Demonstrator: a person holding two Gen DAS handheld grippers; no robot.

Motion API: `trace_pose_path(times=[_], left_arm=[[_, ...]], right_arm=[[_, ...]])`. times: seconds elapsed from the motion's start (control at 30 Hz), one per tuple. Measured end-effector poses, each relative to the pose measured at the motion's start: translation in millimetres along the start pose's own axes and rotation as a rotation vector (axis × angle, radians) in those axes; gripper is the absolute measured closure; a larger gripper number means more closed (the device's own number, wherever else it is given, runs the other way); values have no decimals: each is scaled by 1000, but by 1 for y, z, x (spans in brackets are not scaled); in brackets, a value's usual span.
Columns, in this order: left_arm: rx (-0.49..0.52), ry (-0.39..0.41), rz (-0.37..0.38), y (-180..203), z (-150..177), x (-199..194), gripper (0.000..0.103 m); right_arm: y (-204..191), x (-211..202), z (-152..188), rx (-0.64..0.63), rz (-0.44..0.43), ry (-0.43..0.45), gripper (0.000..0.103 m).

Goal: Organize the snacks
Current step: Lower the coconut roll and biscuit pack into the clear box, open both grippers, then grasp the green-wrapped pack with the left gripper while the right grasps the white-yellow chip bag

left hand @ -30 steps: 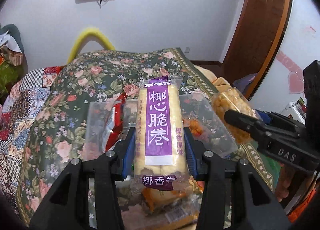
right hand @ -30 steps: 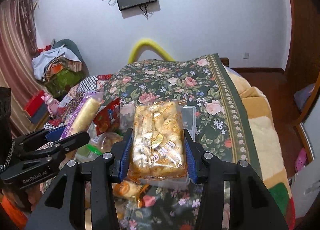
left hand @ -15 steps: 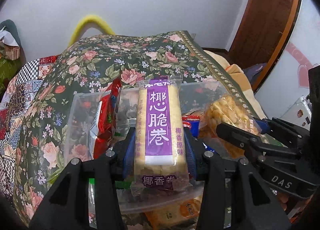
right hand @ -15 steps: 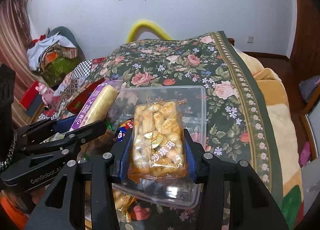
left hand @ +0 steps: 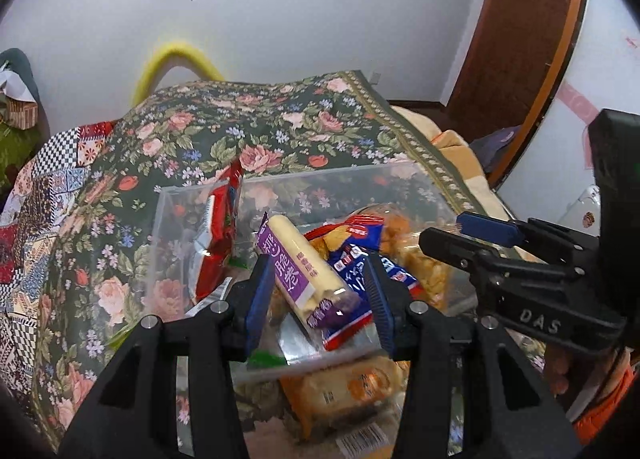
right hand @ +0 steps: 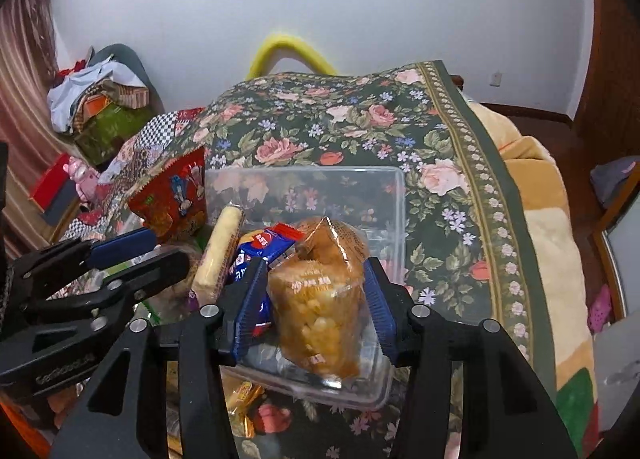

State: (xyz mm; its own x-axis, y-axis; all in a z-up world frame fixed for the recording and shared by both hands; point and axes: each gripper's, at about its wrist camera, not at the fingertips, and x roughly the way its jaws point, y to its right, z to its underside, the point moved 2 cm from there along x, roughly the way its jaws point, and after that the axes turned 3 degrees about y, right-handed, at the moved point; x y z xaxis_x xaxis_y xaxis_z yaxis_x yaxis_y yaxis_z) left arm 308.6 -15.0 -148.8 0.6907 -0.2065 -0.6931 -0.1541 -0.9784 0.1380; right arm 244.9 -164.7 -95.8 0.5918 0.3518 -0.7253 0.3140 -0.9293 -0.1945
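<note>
left wrist: coconut roll (left hand: 303,264) (tilted) lies in bin (left hand: 192,195).

The long yellow snack stick (left hand: 304,267) has a purple label with big white Chinese words, 椰心脆卷, and small ones beside them, 椰香原味. Its near end is too blurry to read. At the right of the left camera's picture, the black gripper (left hand: 472,233) says "DAS" in pale letters. At the lower left of the right camera's picture, the other black gripper (right hand: 146,251) says "GenRobot", partly cut off. The bag of golden puffs (right hand: 320,295) has red Chinese words, too blurry to read. The blue packet (left hand: 360,271) has white words, also too blurry.
</note>
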Motion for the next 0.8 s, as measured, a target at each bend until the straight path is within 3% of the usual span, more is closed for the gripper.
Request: trace_pose_path(times=[0.2, 0.4, 0.8], left_arm=[[17, 38, -7, 0, 5, -40, 52], [26, 57, -24, -6, 22, -80, 46], [20, -6, -42, -20, 95, -126, 41]], right_arm=[[-11, -27, 3, -19, -24, 22, 55], [-30, -57, 16, -54, -53, 41, 44], [-65, -88, 80, -70, -109, -33, 32]])
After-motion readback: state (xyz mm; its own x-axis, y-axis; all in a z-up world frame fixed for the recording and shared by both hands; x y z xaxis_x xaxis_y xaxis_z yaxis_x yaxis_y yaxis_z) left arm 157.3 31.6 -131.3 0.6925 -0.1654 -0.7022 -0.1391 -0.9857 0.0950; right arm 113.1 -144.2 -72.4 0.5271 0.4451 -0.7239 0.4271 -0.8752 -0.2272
